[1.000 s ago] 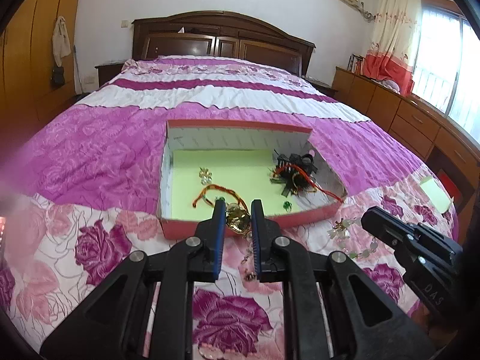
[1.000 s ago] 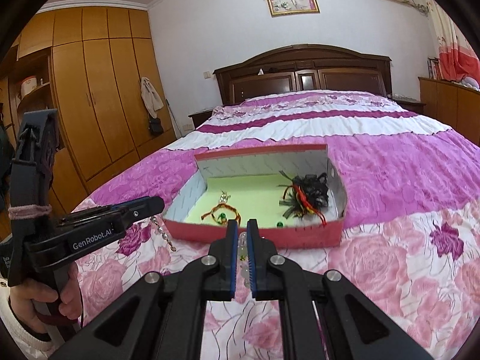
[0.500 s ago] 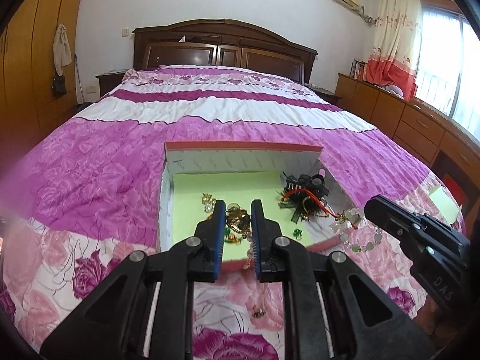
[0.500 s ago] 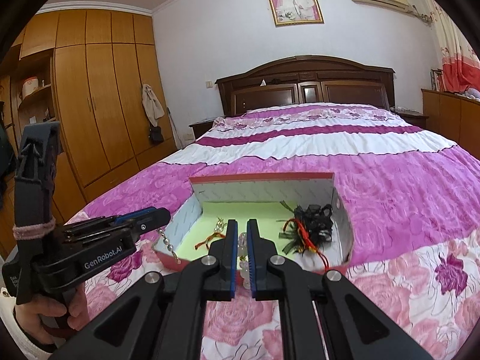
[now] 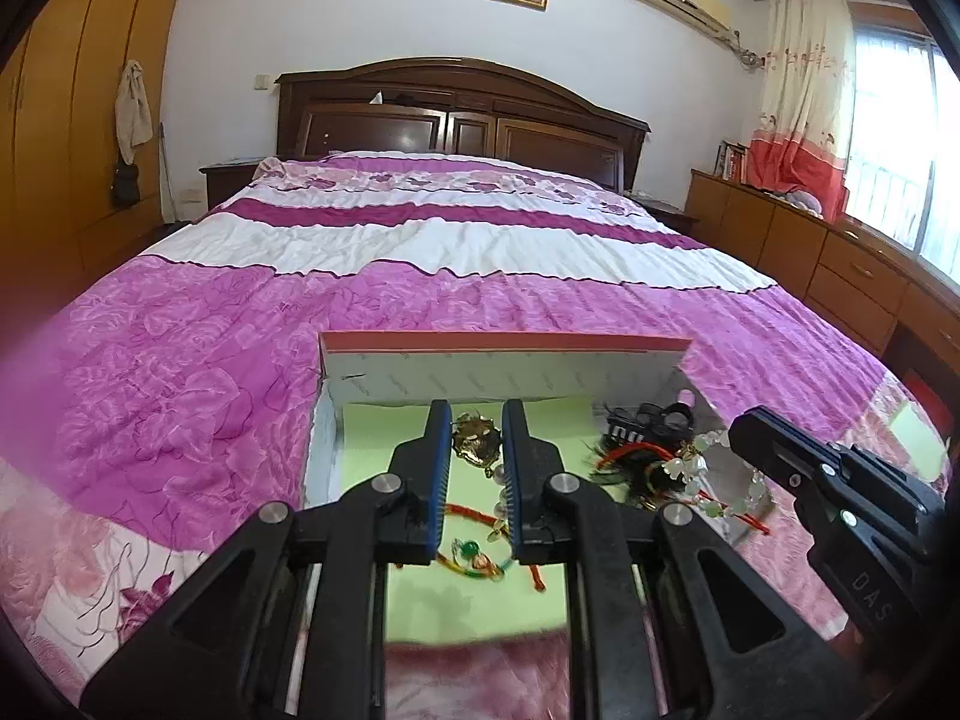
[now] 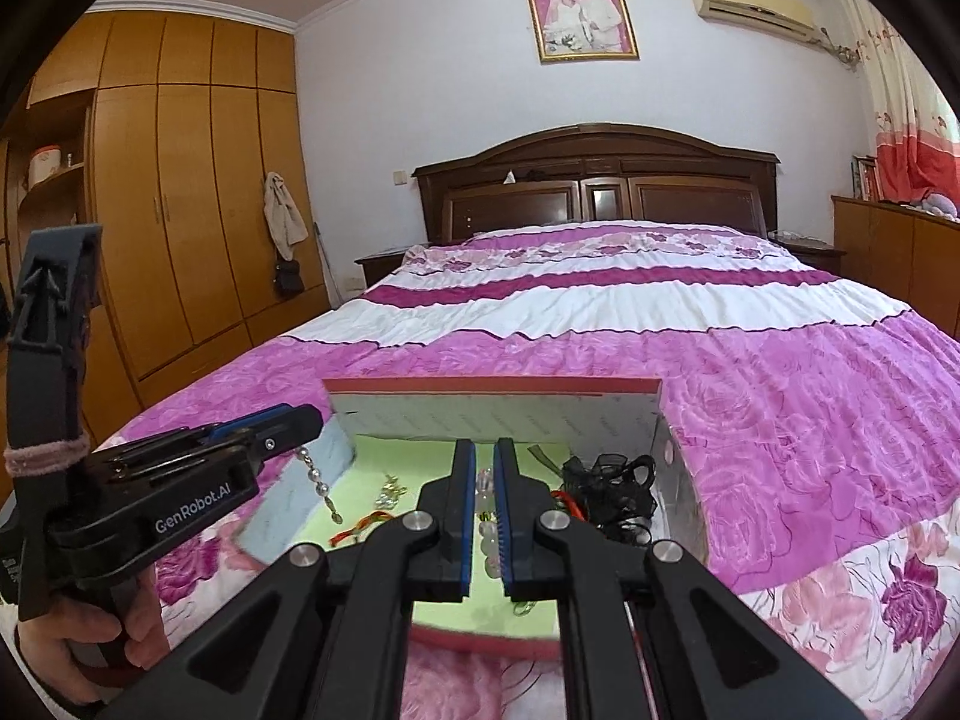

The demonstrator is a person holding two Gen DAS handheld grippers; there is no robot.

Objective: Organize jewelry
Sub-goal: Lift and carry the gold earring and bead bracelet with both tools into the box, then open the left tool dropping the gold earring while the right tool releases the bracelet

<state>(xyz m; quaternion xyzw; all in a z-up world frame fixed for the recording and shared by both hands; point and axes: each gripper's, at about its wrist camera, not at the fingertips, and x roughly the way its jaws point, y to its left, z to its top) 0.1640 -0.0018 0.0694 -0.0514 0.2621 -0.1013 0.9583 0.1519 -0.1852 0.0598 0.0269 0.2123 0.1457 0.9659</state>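
A red-rimmed box with white walls and a pale green floor lies on the bed. My left gripper hangs over its near left part, shut on a gold-and-pearl necklace whose pearl chain dangles below. Over the box's right part my right gripper is shut on a pale bead bracelet, which the left wrist view shows drooping from its tip. On the box floor lie a red-string bracelet, small gold earrings and a pile of black hair clips.
The box sits near the foot of a bed with a pink and white quilt and a dark headboard. Wooden wardrobes stand to the left, a low dresser under the window to the right. A hand holds the left gripper.
Both grippers have moved forward from the quilt in front of the box to above its floor, each carrying its jewellery. Their jaws have stayed closed.
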